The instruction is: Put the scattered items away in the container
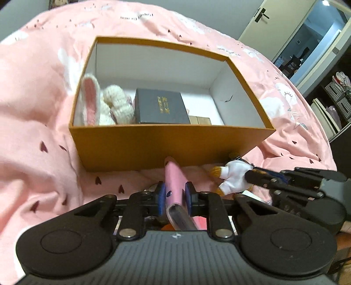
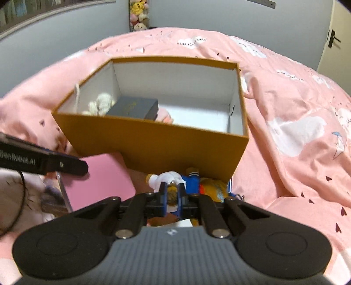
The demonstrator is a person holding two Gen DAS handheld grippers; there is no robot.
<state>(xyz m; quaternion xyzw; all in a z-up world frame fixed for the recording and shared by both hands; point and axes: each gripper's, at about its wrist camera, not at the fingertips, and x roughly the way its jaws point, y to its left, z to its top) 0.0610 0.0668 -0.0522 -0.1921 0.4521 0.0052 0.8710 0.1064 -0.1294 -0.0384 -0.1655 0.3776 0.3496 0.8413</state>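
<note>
A mustard cardboard box (image 1: 153, 142) (image 2: 153, 144) with a white inside stands open on the pink bed. In it lie a white crochet bunny (image 1: 105, 103), a dark grey case (image 1: 160, 106) and small wooden blocks (image 1: 200, 120). My left gripper (image 1: 174, 186) (image 2: 83, 167) is shut on a flat pink notebook-like item (image 1: 173, 175) (image 2: 98, 177), just in front of the box's near wall. My right gripper (image 2: 172, 193) (image 1: 250, 173) is shut on a plush duck (image 2: 175, 178) (image 1: 234, 173), white, blue and yellow, also close to that wall.
A rumpled pink duvet (image 1: 43, 131) (image 2: 296, 109) covers the bed around the box. A door (image 1: 274, 22) and dark shelves (image 1: 337, 94) stand to the right. Plush toys (image 2: 139, 15) sit by the far wall. A dark cable (image 2: 23, 186) hangs at the left.
</note>
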